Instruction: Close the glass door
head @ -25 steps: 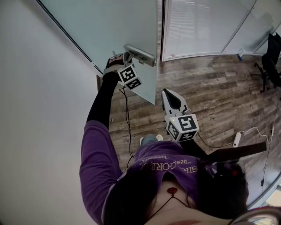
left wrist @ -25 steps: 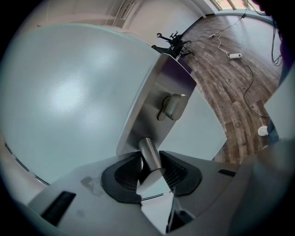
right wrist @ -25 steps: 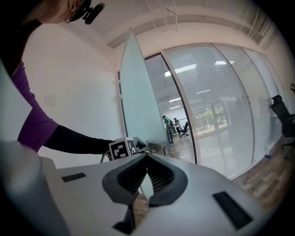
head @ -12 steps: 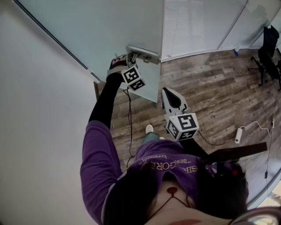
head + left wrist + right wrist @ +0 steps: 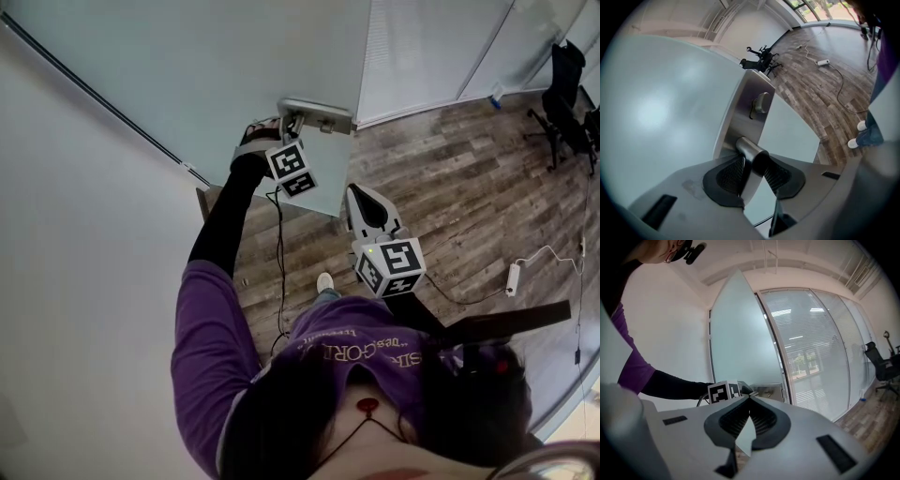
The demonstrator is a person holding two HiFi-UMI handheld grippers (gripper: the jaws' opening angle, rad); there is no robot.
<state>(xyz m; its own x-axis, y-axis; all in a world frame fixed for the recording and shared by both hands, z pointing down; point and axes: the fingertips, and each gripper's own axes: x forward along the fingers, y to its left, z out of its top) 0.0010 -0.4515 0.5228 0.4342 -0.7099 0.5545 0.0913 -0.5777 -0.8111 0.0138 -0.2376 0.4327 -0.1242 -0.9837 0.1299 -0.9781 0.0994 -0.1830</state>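
Wood flooring [image 5: 450, 187] lies beneath the glass door [image 5: 234, 66], whose handle [image 5: 321, 114] the left tongs [image 5: 292, 122] pinch; right tongs [image 5: 361, 199] pressed together.

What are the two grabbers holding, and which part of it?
The left gripper holds the door handle, pinched on its round lever bar. The right gripper is shut and holds nothing.
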